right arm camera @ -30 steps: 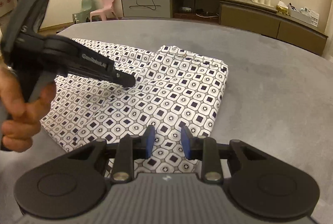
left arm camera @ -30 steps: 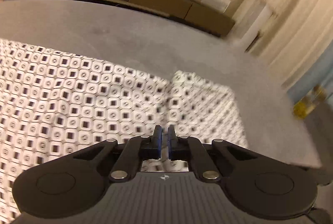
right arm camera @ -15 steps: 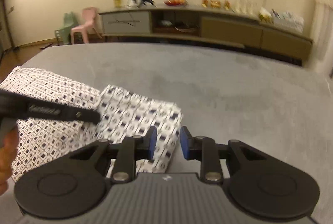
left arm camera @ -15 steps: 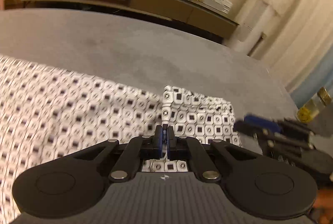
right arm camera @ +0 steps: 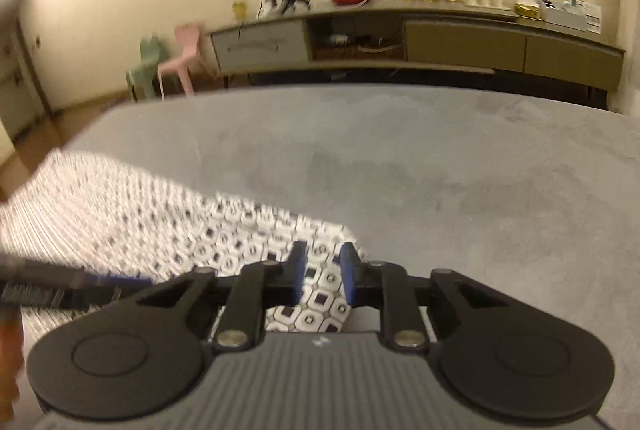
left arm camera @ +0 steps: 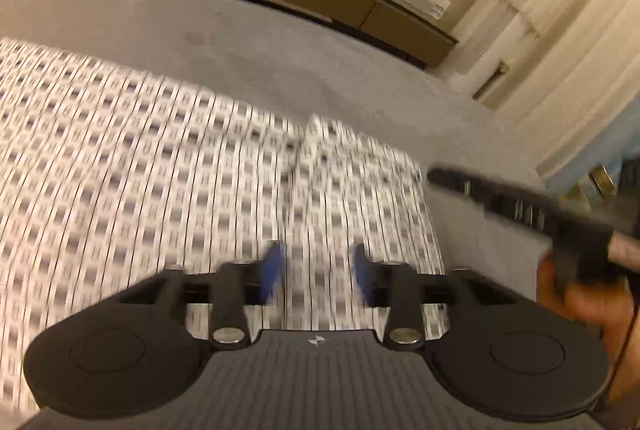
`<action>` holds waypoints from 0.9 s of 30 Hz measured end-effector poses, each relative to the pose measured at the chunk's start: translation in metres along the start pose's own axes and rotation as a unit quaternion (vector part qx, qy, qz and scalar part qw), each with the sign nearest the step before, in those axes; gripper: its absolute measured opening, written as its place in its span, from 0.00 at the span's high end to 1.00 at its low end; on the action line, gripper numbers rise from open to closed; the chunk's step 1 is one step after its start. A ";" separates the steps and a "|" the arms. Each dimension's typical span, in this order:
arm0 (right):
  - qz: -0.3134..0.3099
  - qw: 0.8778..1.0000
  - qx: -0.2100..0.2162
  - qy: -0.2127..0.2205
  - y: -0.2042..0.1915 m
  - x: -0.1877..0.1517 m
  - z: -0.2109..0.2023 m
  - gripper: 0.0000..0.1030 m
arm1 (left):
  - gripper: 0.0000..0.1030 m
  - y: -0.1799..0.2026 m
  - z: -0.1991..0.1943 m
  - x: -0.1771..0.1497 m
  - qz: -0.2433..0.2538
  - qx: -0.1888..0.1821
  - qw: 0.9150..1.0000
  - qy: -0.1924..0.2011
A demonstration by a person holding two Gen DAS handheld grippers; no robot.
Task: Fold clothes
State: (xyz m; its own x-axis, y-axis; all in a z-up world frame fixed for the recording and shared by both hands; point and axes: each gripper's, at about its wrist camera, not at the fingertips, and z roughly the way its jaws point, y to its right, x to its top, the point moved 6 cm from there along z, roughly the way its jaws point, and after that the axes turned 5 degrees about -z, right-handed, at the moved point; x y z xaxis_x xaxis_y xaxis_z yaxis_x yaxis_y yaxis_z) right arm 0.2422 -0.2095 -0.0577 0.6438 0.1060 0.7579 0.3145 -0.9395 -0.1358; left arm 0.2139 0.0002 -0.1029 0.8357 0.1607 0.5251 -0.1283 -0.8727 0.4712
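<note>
A white garment with a black square print lies flat on the grey surface; it also shows in the right wrist view. My left gripper is open just above the garment's right part, holding nothing. My right gripper is open over the garment's right corner, holding nothing. The right gripper shows at the right in the left wrist view, and the left gripper at the lower left in the right wrist view. Both views are motion-blurred.
A long low sideboard with small items on top stands against the far wall. Pink and green chairs stand at its left. Curtains hang at the right. Grey surface stretches beyond the garment.
My left gripper has opened and let go of the garment, which now lies flat. My right gripper has moved down to the garment's right corner, staying open.
</note>
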 end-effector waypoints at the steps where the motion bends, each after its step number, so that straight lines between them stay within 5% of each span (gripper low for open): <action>1: -0.001 1.000 0.001 -0.003 0.000 -0.002 -0.001 0.70 | 0.46 0.002 -0.004 -0.009 0.002 -0.005 1.000 -0.001; 4: -0.006 1.000 -0.005 -0.020 -0.001 -0.010 0.005 0.70 | 0.51 0.013 -0.011 -0.027 0.019 0.005 1.000 0.011; 6: -0.015 0.999 -0.010 -0.030 -0.005 -0.017 0.011 0.70 | 0.80 0.019 -0.017 -0.036 0.025 0.011 0.999 0.021; 8: -0.022 0.999 -0.005 -0.033 -0.012 -0.020 0.014 0.82 | 0.87 0.018 -0.025 -0.040 0.018 0.008 0.999 0.031; 10: -0.029 0.999 0.006 -0.028 -0.022 -0.019 0.013 0.89 | 0.87 0.015 -0.026 -0.043 0.017 0.007 0.999 0.030; 23: -0.030 0.996 0.015 -0.077 -0.055 -0.019 0.014 0.83 | 0.87 -0.004 -0.042 -0.062 0.015 -0.003 1.000 0.022; 26: -0.057 0.993 0.020 -0.105 -0.073 -0.037 0.001 0.68 | 0.83 -0.029 -0.081 -0.043 -0.013 0.005 0.998 0.064; 27: -0.085 0.990 0.009 -0.116 -0.081 -0.044 -0.004 0.64 | 0.75 -0.040 -0.098 -0.033 -0.025 0.011 0.996 0.085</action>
State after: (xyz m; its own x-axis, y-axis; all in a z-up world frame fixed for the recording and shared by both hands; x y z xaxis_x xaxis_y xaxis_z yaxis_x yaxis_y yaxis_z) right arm 0.1855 -0.1391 -0.0773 0.7224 0.3355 0.6046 0.4431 -0.8959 -0.0323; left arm 0.1391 0.0754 -0.0697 0.7378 0.2779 0.6151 -0.0764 -0.8711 0.4852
